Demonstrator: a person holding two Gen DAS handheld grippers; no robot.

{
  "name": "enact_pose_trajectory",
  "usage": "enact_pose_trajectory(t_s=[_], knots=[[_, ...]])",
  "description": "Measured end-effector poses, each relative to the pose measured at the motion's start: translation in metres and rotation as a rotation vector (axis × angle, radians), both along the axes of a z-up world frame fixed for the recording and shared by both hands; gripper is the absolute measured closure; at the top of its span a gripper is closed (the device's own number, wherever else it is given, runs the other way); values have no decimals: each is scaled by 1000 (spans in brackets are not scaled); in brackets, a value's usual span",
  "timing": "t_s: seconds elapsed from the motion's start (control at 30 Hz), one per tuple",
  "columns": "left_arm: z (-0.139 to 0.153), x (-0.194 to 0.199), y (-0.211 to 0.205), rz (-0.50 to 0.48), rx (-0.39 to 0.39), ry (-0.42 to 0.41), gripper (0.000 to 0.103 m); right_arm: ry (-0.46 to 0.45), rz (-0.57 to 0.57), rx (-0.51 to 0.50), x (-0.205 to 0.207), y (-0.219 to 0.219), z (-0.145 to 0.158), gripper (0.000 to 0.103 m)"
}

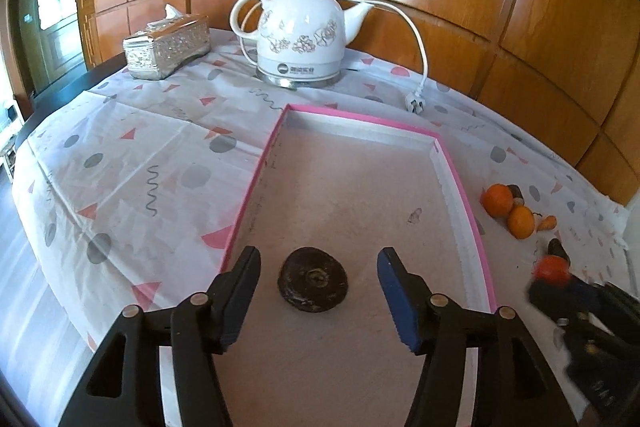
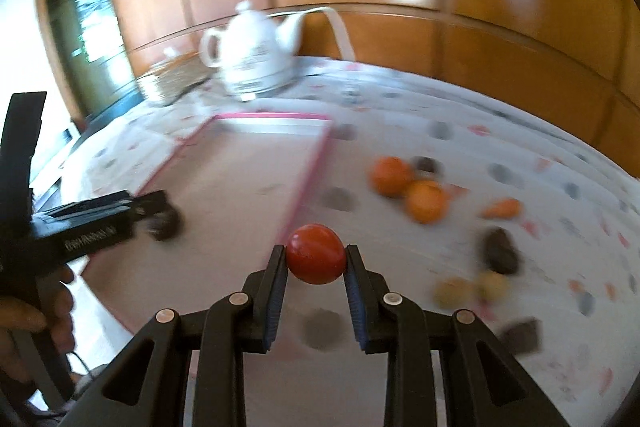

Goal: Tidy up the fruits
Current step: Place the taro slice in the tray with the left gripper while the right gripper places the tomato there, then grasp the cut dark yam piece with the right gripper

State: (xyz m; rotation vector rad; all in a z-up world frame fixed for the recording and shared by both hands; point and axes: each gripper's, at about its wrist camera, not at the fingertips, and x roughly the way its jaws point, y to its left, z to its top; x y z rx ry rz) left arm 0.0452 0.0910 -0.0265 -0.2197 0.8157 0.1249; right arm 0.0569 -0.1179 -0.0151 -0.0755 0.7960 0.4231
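Note:
A pink-rimmed tray [image 1: 464, 187] lies on the patterned tablecloth. A dark round flat fruit [image 1: 312, 279] rests in the tray, and my left gripper [image 1: 318, 289] is open around it, apart from it. My right gripper [image 2: 316, 267] is shut on a red tomato [image 2: 316, 254], held above the cloth by the tray's right rim [image 2: 310, 171]. It shows blurred in the left wrist view [image 1: 554, 269]. Two oranges [image 2: 408, 189] lie right of the tray, with a small carrot-like piece [image 2: 502, 207], a dark fruit [image 2: 500, 251] and two pale fruits [image 2: 472, 289].
A white teapot-style kettle [image 1: 302, 35] with cord and plug [image 1: 416, 103] stands behind the tray, a silver tissue box [image 1: 168, 45] to its left. A wood panel wall runs behind. The table edge drops off at the left. The left gripper shows at the left of the right wrist view [image 2: 156, 215].

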Motion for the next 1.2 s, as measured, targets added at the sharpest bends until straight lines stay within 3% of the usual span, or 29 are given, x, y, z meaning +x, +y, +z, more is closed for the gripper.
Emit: enact_pose_trajectory(t_s=[0.23,0.53,0.63,0.83,1.2], knots=[[3,-9,12,29,-2,-14,39,18,118,-18,14,55,-2,74],[4,-15,19,49,-9,-15,38,30,109,-24,22,76,-8,71],[4,-16,19,51,-11,-20,36,21,88,-18,19,72,-7,65],[7,-19,14,32,-19,-28,34,17,23,4,13,54,-5,65],[9,-17,-17,-76,-19,-29,32,7,-168,26,-2,-17,-1,65]])
